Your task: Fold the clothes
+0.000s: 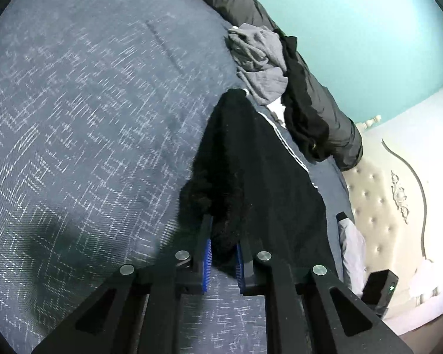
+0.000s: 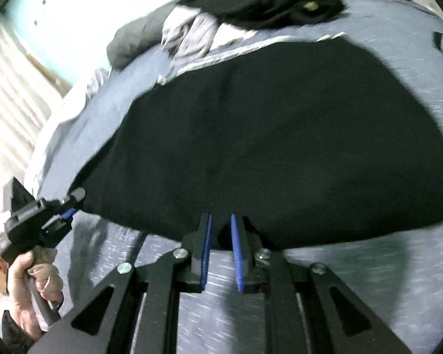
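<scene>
A black garment [image 2: 268, 135] lies spread over the blue-grey bedspread [image 1: 88, 118]. In the left wrist view its near corner [image 1: 230, 206] is bunched between the blue pads of my left gripper [image 1: 224, 244], which is shut on it. In the right wrist view my right gripper [image 2: 221, 230] pinches the garment's near hem between its blue pads. The left gripper [image 2: 71, 206] also shows at the lower left of that view, held by a person's hand [image 2: 38, 280], gripping the garment's left corner.
A pile of grey [image 1: 260, 59] and black clothes [image 1: 304, 112] lies at the far side of the bed beside a dark pillow [image 1: 339, 124]. A cream tufted headboard [image 1: 378, 206] and a teal wall [image 1: 369, 29] stand beyond. A small black device [image 1: 379, 290] sits near the headboard.
</scene>
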`<move>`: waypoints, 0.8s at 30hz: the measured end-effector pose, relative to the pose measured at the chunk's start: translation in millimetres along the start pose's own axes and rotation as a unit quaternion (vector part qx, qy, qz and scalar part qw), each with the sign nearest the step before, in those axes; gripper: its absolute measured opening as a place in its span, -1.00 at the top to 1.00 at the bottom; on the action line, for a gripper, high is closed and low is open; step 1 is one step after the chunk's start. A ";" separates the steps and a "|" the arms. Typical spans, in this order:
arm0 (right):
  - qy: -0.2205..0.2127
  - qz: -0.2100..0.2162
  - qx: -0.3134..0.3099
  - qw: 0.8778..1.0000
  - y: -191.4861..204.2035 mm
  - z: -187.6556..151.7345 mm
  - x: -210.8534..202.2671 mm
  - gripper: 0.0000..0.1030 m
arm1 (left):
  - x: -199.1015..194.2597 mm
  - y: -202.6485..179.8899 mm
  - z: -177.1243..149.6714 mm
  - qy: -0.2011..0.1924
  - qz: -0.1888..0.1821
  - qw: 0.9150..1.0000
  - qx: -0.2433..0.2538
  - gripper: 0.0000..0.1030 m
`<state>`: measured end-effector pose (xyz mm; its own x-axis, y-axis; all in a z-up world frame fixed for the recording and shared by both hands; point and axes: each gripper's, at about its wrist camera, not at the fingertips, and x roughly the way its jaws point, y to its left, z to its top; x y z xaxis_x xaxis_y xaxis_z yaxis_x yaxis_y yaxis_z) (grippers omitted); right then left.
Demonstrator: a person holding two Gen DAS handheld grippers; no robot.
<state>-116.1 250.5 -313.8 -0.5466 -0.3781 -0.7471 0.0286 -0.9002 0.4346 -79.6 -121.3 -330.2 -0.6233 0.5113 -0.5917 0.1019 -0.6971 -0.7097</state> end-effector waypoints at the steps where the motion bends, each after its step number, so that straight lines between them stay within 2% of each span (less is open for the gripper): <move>1: -0.012 -0.005 0.010 1.000 -11.8 1.8 -10.7 0.75 | -0.9 -4.1 0.8 -0.002 0.000 1.000 0.003 0.74; 5: -0.061 -0.026 0.074 0.995 -71.5 8.9 -52.6 0.75 | -4.0 -25.3 4.0 -0.009 0.001 1.000 0.019 0.75; 9: -0.080 -0.028 0.109 0.990 -110.0 9.5 -76.0 0.75 | -3.0 -54.5 6.5 -0.012 0.007 0.999 0.043 0.75; 16: -0.094 -0.024 0.118 0.988 -127.7 6.4 -89.7 0.75 | 4.6 -110.7 8.2 -0.009 0.012 0.996 0.089 0.76; 24: -0.098 -0.012 0.132 0.986 -147.7 3.3 -100.2 0.75 | 32.6 -201.7 -1.7 0.008 -0.005 0.987 0.162 0.77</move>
<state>-68.3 422.1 -301.5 -0.6972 -0.2845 -0.6580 -0.1906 -0.8113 0.5527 -119.1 36.9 -207.0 -0.6097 0.5249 -0.5939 -0.1589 -0.8150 -0.5573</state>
